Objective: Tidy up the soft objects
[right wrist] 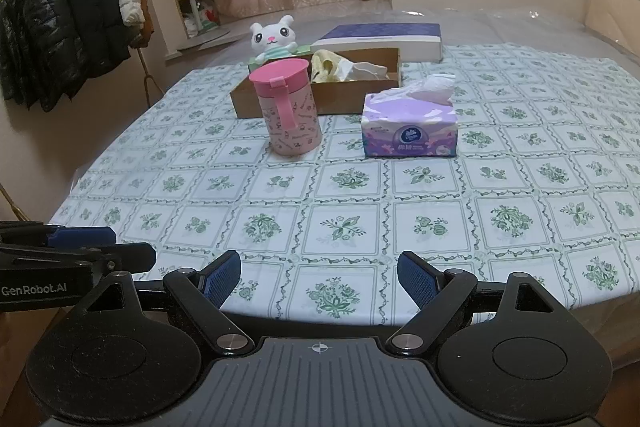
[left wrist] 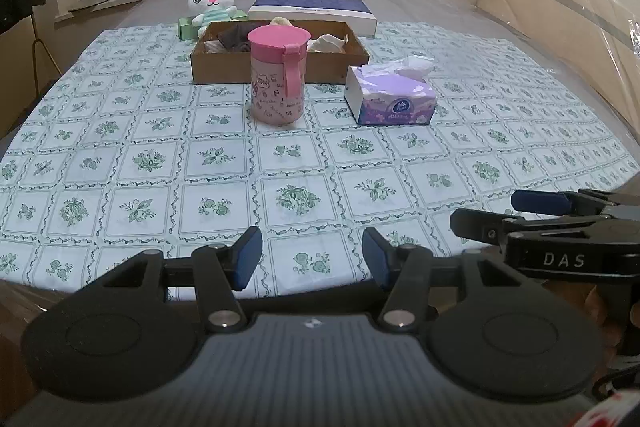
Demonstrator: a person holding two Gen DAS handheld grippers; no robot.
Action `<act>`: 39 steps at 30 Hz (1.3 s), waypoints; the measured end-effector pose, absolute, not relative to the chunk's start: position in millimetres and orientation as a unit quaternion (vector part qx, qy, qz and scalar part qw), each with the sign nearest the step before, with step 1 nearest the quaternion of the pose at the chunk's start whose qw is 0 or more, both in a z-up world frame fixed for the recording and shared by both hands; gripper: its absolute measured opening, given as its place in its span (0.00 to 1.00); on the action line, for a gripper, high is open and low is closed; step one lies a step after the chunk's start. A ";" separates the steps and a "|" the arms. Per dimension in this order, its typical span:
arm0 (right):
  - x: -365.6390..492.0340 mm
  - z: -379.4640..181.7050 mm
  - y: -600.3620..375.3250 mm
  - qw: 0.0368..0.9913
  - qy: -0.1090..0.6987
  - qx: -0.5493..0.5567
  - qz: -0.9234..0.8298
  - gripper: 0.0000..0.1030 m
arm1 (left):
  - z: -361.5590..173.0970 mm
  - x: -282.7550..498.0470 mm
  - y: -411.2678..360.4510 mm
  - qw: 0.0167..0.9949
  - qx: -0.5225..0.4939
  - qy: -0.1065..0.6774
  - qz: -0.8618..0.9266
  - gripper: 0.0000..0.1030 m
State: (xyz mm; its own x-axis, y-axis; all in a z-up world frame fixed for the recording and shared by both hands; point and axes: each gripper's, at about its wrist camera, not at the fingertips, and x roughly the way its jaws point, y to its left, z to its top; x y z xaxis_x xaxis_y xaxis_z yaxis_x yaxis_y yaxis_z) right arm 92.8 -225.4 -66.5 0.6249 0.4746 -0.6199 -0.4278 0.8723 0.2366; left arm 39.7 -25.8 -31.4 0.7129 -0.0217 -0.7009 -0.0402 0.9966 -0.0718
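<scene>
Our grippers: black left gripper (left wrist: pixel 312 259) and black right gripper (right wrist: pixel 319 277), both wide apart, holding nothing.
Pink plastic cup (right wrist: pixel 289 106): 12 o'clock.
Brown cardboard box (left wrist: pixel 224 67): behind it, cloths inside.

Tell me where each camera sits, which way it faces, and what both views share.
Left wrist: on the left gripper, low at the near table edge, facing the pink cup; its open fingers and the right gripper show.
Right wrist: on the right gripper, beside it, facing likewise; the left gripper shows.
Shared: cup, tissue pack, cardboard tray, plush cat.
</scene>
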 end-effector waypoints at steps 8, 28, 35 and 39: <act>92.6 -66.5 -224.9 0.901 0.352 0.033 0.250 0.83 | -32.8 39.1 -24.7 0.924 -0.042 0.379 0.005 0.51; 93.4 -63.8 -224.2 0.902 0.350 0.033 0.250 0.83 | -31.8 39.1 -23.9 0.925 -0.042 0.378 0.005 0.51; 93.6 -63.8 -224.3 0.902 0.350 0.033 0.251 0.83 | -31.6 39.0 -23.9 0.925 -0.041 0.378 0.005 0.51; 94.8 -63.5 -224.2 0.902 0.350 0.032 0.251 0.83 | -31.1 39.0 -23.5 0.925 -0.042 0.377 0.005 0.51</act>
State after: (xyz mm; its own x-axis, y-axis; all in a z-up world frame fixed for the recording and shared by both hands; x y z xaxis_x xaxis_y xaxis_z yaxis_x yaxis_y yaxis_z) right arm 94.8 -224.2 -63.5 0.6294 0.4758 -0.6144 -0.4306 0.8717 0.2340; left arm 39.0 -23.5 -31.1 0.7160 -0.0221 -0.6977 -0.0413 0.9964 -0.0739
